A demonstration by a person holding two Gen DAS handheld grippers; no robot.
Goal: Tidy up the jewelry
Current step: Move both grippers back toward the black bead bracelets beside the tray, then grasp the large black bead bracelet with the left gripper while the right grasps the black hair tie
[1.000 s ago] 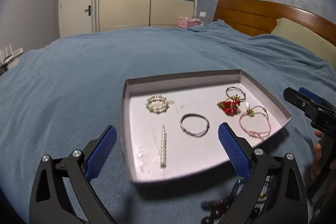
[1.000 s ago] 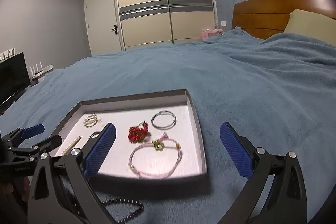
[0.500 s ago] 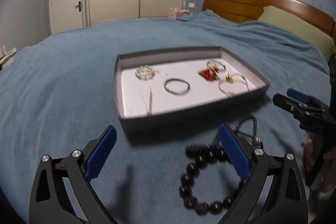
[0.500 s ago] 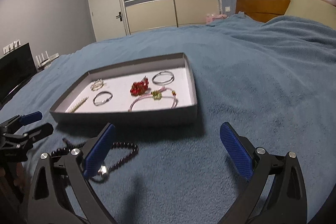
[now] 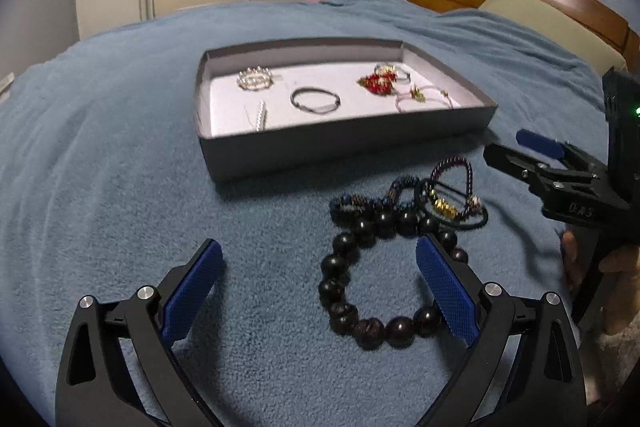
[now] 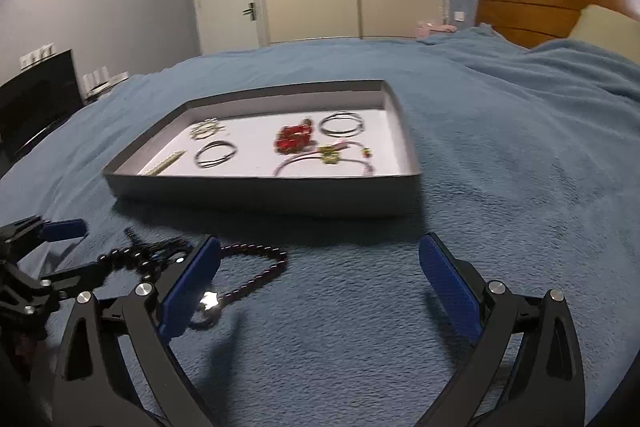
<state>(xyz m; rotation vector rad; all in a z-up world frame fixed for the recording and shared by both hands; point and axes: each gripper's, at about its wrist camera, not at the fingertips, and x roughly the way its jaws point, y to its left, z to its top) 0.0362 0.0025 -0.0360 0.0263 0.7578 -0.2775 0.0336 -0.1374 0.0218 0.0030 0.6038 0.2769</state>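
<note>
Both tools, the left tool and the right tool, are hovering with blue pads spread apart, gripping nothing. The shallow grey cardboard tray is sitting mid-frame on the blue bedspread, holding bracelets. Below it, lower right of the left view, a dark wooden bead bracelet is lying on the bedspread among smaller beaded strands.
</note>
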